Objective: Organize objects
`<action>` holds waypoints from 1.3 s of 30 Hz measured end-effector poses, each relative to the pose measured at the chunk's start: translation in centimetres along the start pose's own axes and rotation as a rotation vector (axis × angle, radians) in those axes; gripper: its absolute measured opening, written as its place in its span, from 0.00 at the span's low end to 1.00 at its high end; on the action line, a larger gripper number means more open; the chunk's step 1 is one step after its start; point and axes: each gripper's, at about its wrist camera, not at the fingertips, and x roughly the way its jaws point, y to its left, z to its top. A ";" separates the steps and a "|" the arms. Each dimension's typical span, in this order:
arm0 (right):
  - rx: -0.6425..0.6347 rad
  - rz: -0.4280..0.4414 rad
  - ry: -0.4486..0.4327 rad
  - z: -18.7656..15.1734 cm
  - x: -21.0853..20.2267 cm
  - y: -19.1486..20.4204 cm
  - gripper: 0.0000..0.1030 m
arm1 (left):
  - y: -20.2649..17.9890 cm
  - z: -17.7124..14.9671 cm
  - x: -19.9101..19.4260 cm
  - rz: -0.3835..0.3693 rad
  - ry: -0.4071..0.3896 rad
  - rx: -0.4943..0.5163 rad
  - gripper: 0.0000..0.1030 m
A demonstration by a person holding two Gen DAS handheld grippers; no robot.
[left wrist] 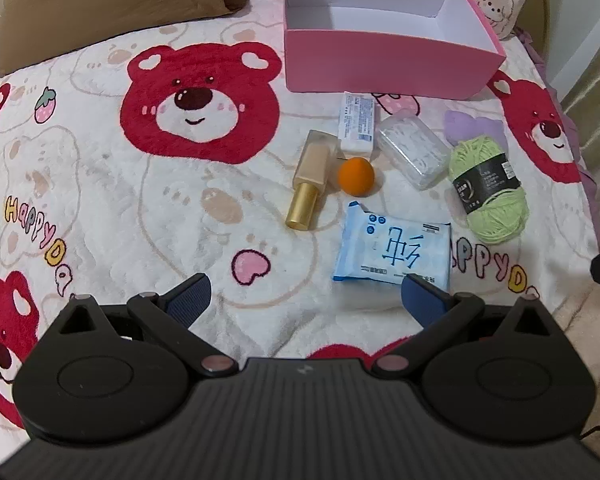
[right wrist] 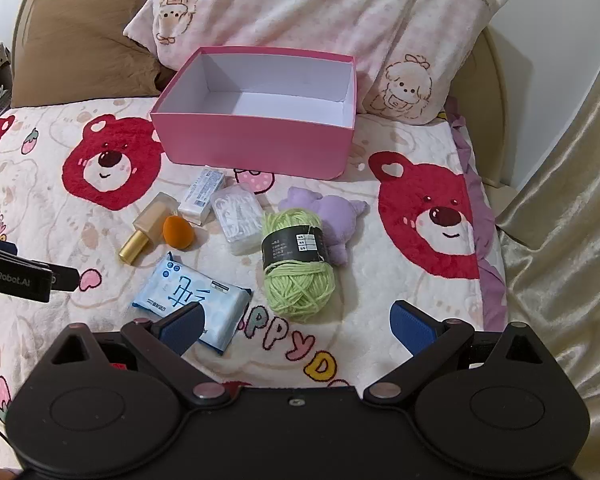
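We hold our left claw (left wrist: 306, 296) and our right claw (right wrist: 296, 322) above a bed covered by a blanket (left wrist: 100, 208) printed with red bears. Both claws point down at it, their blue-padded fingers spread wide with nothing between them.

A pink box (right wrist: 256, 140) with a white inside sits open at the far side of the blanket, in front of a pale pillow (right wrist: 320, 12) and beside a brown pillow (right wrist: 84, 48). We see nothing inside it.

The loose things lie in a cluster just in front of the box. A small white packet (left wrist: 358, 126) with printed text lies nearest the box. Beside it sits a clear plastic case (left wrist: 414, 152) of white pieces. A beige bottle (left wrist: 310, 180) with a gold cap lies on its side, cap toward us, and an orange sponge (left wrist: 356, 176) rests just beside it, in front of the white packet. A blue pack of wipes (left wrist: 394, 250) lies flat closest to us; in the left wrist view one pad of our left claw overlaps its near edge, and in the right wrist view one pad of our right claw overlaps its corner. We cannot tell whether either pad touches it.

A ball of green yarn (right wrist: 298, 264) with a black label lies to the right of the case, touching a purple plush toy (right wrist: 332, 216) behind it.

Part of our left claw's body shows at the left edge of the right wrist view.
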 end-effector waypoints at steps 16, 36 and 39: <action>0.000 0.003 -0.003 -0.2 0.1 -0.3 0.98 | 1.0 -0.2 -0.3 -0.003 -0.049 -0.039 1.00; -0.023 0.011 0.001 0.0 -0.5 0.6 0.98 | 2.2 -0.2 -0.7 0.000 -0.074 -0.066 1.00; -0.022 0.011 0.004 0.0 -0.4 0.5 0.98 | 1.7 -0.1 -0.7 0.013 -0.066 -0.048 1.00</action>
